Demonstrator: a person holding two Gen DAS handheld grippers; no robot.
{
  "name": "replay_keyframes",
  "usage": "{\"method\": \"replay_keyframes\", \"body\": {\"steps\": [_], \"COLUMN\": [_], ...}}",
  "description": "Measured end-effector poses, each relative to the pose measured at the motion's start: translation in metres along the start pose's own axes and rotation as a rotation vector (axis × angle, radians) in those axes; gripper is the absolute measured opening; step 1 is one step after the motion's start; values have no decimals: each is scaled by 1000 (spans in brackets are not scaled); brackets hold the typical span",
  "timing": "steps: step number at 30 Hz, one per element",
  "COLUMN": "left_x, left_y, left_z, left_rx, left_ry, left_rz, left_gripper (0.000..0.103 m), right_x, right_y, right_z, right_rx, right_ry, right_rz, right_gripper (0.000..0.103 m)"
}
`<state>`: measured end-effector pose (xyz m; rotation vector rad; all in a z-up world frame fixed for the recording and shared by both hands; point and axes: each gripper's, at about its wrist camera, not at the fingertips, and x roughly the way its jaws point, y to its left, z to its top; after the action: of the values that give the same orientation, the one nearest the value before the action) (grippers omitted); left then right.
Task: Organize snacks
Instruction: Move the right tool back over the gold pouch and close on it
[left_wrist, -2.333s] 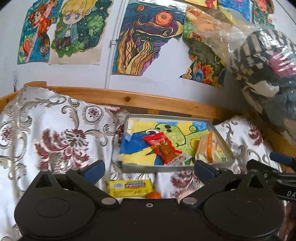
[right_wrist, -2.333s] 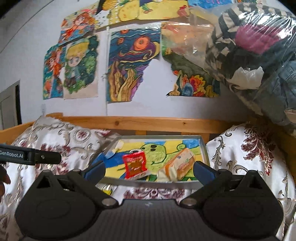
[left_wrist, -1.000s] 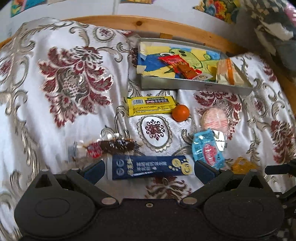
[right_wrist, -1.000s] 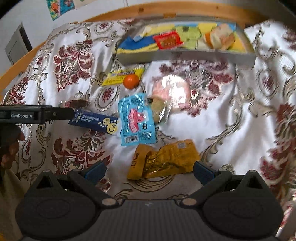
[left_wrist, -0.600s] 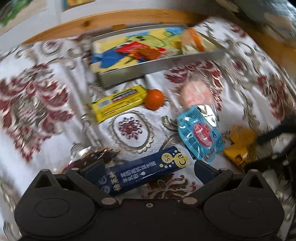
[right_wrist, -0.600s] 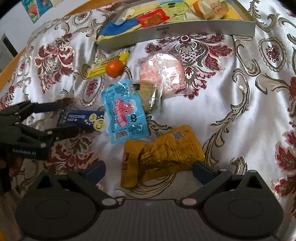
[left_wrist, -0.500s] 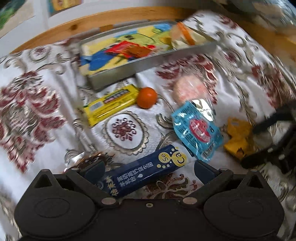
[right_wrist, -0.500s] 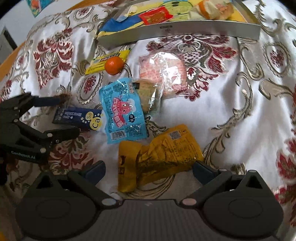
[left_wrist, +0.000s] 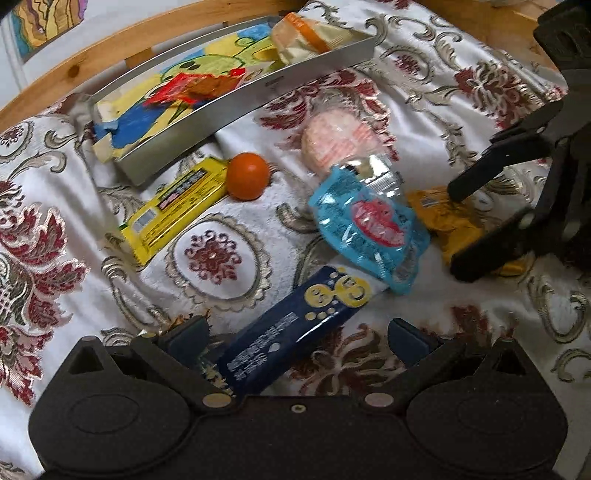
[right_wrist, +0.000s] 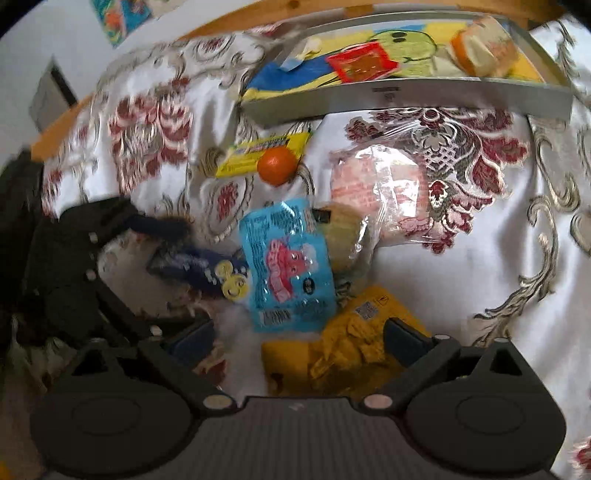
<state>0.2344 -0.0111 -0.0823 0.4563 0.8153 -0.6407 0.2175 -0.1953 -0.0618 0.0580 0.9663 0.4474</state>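
Left tongs (left_wrist: 297, 334): spread wide, straddling the near end of the navy snack bar (left_wrist: 291, 328).
Navy snack bar: flat on the patterned bedspread (left_wrist: 55, 192), long axis diagonal, yellow-faced end aimed up-right toward the blue pouch (left_wrist: 365, 225).
Right tongs (right_wrist: 297, 338): wide apart over the yellow packet (right_wrist: 343, 350).
Metal tray (left_wrist: 236, 107): farther back, holding a red packet (left_wrist: 192, 88).
Orange (left_wrist: 247, 176): touching the yellow bar (left_wrist: 175, 208).

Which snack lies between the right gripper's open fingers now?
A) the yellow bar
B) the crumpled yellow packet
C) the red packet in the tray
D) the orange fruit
B: the right gripper is open, its fingers on either side of the crumpled yellow packet on the cloth.
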Motion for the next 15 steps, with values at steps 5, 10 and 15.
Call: {"method": "replay_keyframes", "body": {"steps": [5, 10, 15], "left_x": [3, 9, 13], "left_y": [-3, -6, -5], "left_z": [5, 9, 7], "left_rx": [67, 141, 151], "left_ry": [-28, -52, -33], "left_rz": [-15, -55, -100], "left_gripper": [102, 102, 102], "right_x": [-10, -7, 9], "right_y": [-13, -29, -20], "right_z": [-6, -8, -9], "right_rx": [122, 223, 157], "right_ry": [54, 66, 47], "right_rz": [-33, -11, -57], "right_gripper": [99, 99, 101]}}
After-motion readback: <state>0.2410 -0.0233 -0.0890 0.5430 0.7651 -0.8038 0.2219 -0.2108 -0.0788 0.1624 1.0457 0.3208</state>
